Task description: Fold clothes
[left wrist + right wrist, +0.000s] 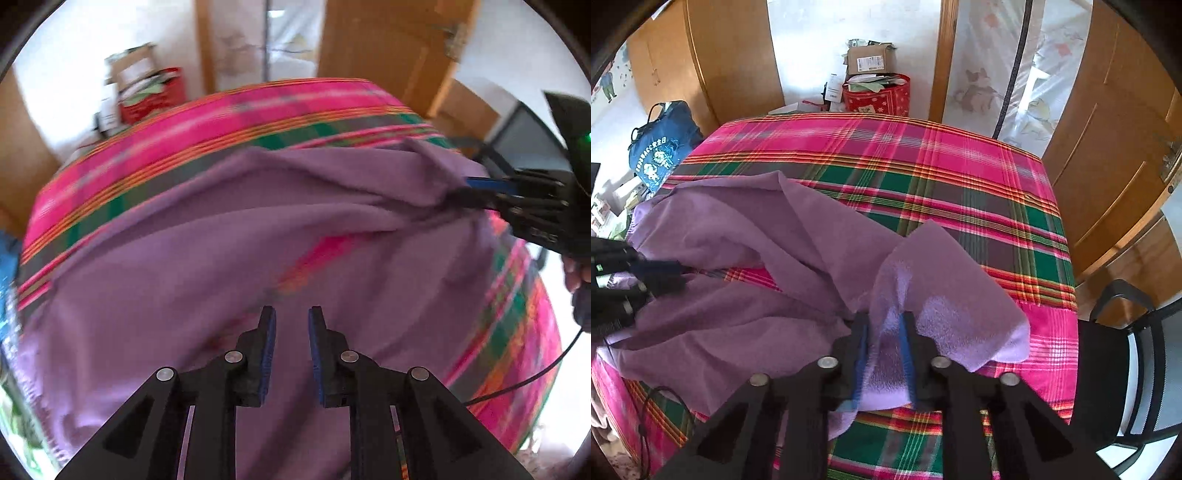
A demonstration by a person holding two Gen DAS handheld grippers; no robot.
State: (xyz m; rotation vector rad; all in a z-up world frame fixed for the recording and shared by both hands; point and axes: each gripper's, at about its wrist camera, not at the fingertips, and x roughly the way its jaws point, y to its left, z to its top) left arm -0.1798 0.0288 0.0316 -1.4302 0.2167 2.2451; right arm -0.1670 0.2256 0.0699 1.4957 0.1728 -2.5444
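While the purple garment [746, 236] lies rumpled across the plaid-covered bench [923, 177], with a strip of plaid showing through a gap in its middle, the right gripper [884, 332] has a flap of it pinched between its blue pads, the paler fleecy inner side turned up and draping over the fingers. The jaws stand narrow, closed onto the cloth. In the left wrist view the same right gripper [480, 192] appears at the garment's far right edge, the fabric pulled into taut creases that run toward it.

The left gripper [291, 317] hovers just above the middle of the garment [221, 240], its jaws parted to a moderate gap with nothing between them (that view is motion-blurred, so whether the tips brush the cloth I cannot tell). From the right wrist view it [670, 271] sits at the left side of the cloth, near the gap.

Judging by this, a fold or a spreading pull is under way, though which one the creases alone do not settle. To do it well, the held flap should travel low and level so the layer beneath does not drag, and the free gripper would best pin or take an edge opposite, keeping the tension even so wrinkles are not trapped under the fold.
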